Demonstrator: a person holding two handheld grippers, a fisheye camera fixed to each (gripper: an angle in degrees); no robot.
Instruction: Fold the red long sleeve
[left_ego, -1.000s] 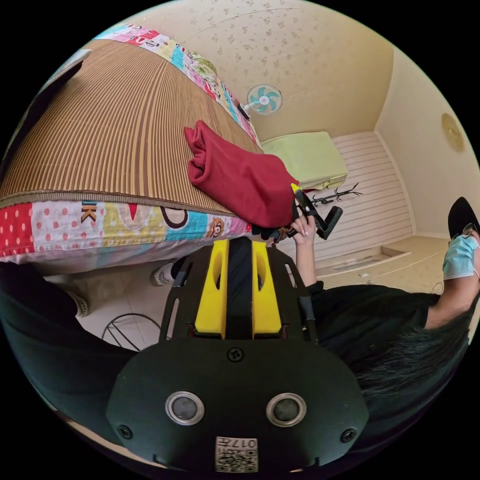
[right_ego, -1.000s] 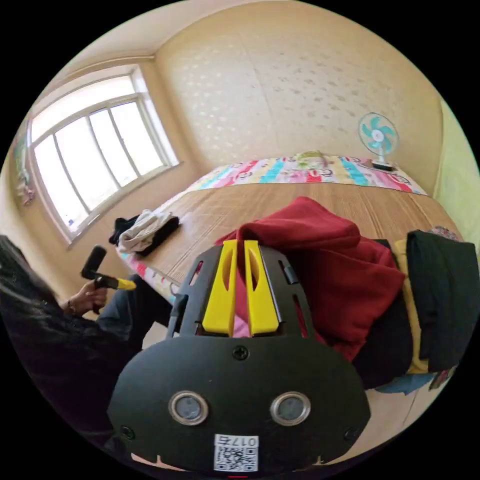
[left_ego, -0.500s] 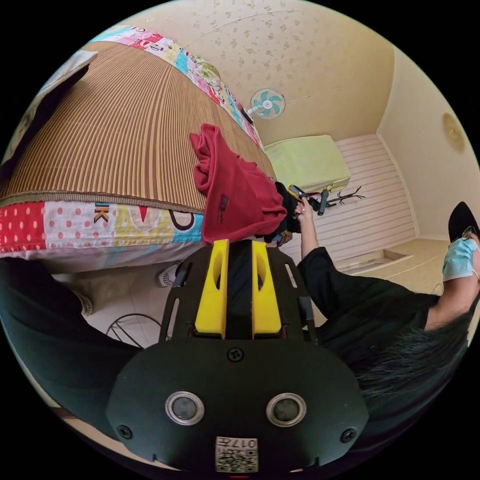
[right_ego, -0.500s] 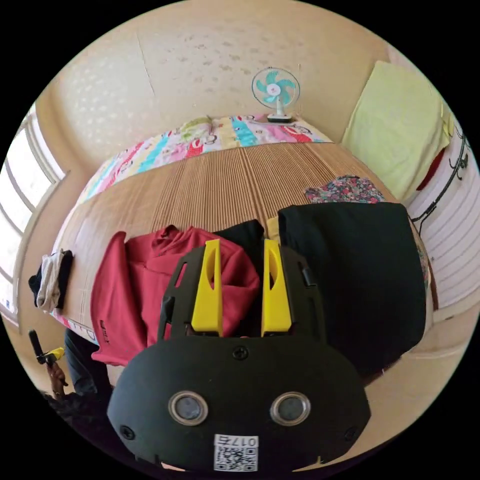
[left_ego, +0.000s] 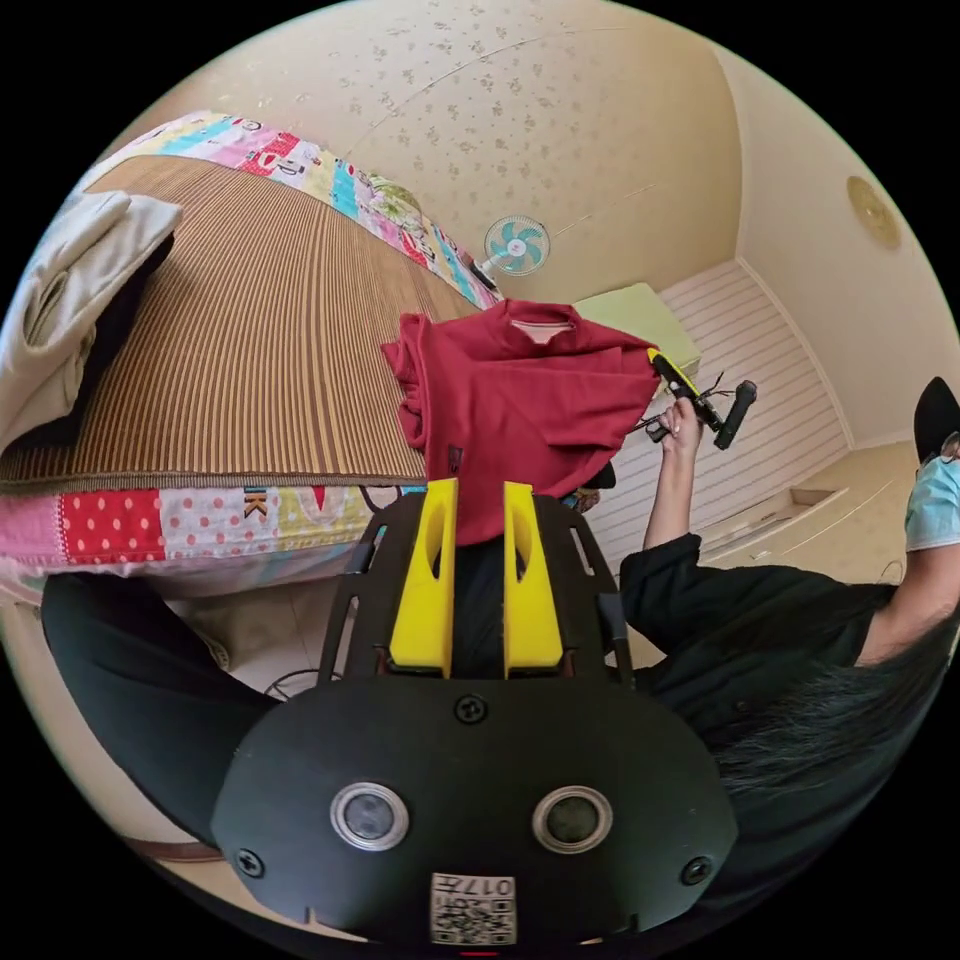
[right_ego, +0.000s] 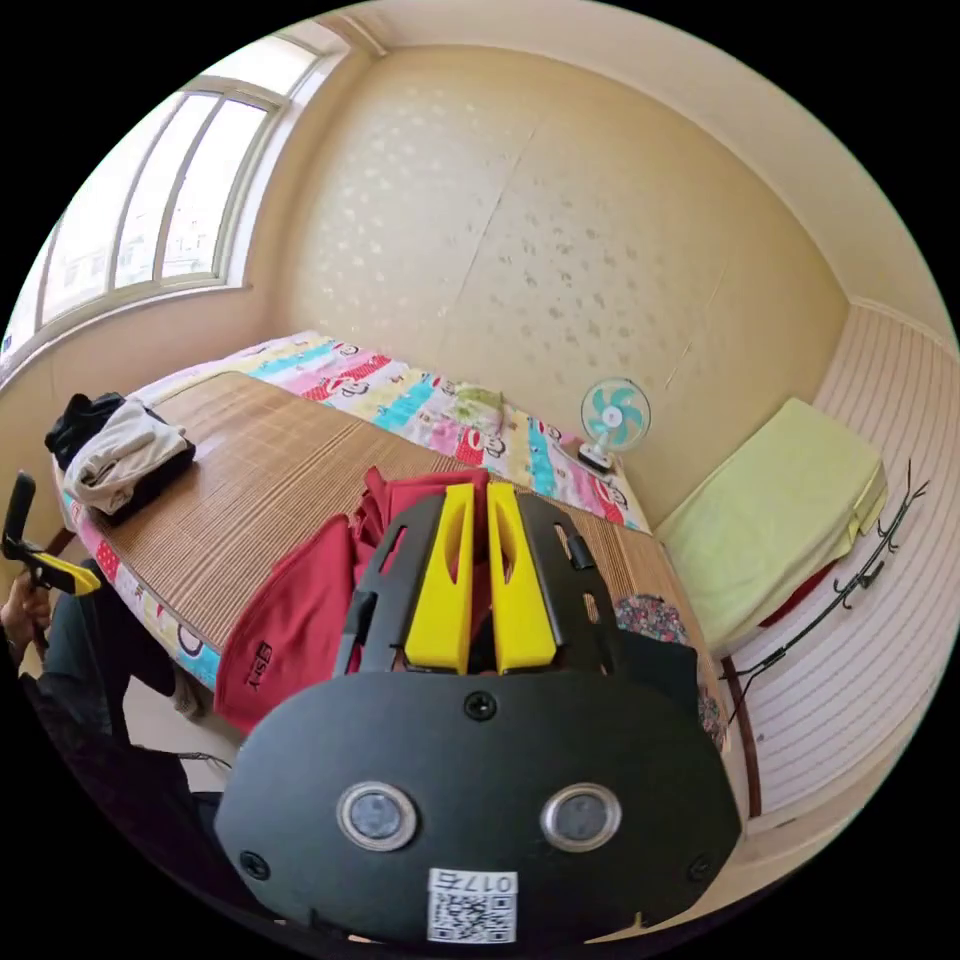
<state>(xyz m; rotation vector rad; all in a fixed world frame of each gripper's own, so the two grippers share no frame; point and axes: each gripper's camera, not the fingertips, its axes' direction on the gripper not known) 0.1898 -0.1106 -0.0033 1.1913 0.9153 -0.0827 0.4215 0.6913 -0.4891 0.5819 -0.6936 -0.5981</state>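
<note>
The red long sleeve (left_ego: 520, 410) hangs half lifted off the bed's near edge, its collar on top and one side still lying on the striped mat (left_ego: 250, 330). My right gripper (left_ego: 658, 362) is shut on the raised shoulder corner, held up by a hand. In the right gripper view its yellow jaws (right_ego: 478, 492) stand close together with red cloth pinched between them, and the rest of the red long sleeve (right_ego: 295, 620) droops over the bed edge. My left gripper (left_ego: 480, 490) is slightly open and holds nothing; the left gripper (right_ego: 45, 572) is down by the person's lap.
A pile of white and black clothes (right_ego: 120, 455) lies at the mat's far corner. A small fan (right_ego: 612, 420) stands at the bed's head. A floral cloth and a black garment (right_ego: 650, 630) lie beside the red one. A yellow-green pad (right_ego: 780, 520) leans by the slatted wall.
Half a second ago the right gripper stood open over the red long sleeve; now it has shut on a shoulder and raised it. The left gripper stayed low and slightly open.
</note>
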